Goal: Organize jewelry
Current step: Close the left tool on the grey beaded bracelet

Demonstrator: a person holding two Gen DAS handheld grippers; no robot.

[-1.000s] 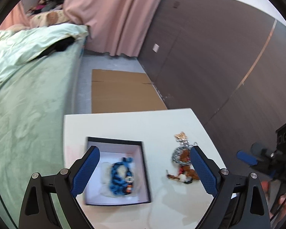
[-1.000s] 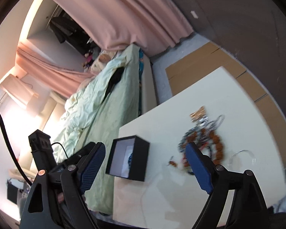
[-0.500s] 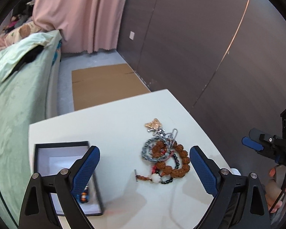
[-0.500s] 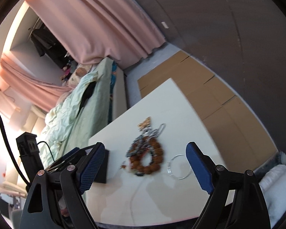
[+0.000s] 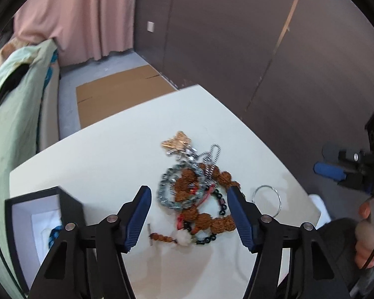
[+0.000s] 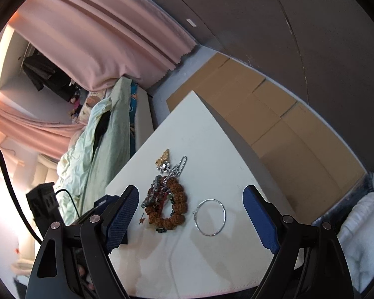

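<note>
- The left gripper (image 5: 189, 199) hangs above a white table (image 5: 107, 164), its two blue-padded fingers spread wide and holding nothing.
- Seen from its own camera, those fingers frame a tangled heap of jewelry (image 5: 194, 194) lying on the table; whether they are level with it or above it is hard to tell.
- In the heap: a brown seed-bead bracelet (image 5: 212, 221), a grey chunky-link chain bracelet (image 5: 169, 189), a string of small black beads, a silver ball chain and a gold butterfly charm (image 5: 178, 140) at the far end.
- The pieces overlap and touch one another.
- A thin silver bangle (image 5: 266, 200) lies by itself just to the right of the heap.
- To the left, near the table edge, stands an open black box (image 5: 32, 214) with a white lining; a blue beaded piece (image 5: 53, 234) already lies inside.
- The right gripper (image 6: 190, 205) is also wide open and empty, held above the table with the heap and the bangle between its fingers in its own view.
- Beyond the table are a bed with pale green bedding, pink curtains, flattened cardboard on the floor and a dark wall.
- Judged step: picking the next piece from the heap for the box, with one piece boxed and most left.
- The next move likely calls for lowering the left gripper onto one strand and closing on it alone, since tangled neighbours may lift with it.
</note>
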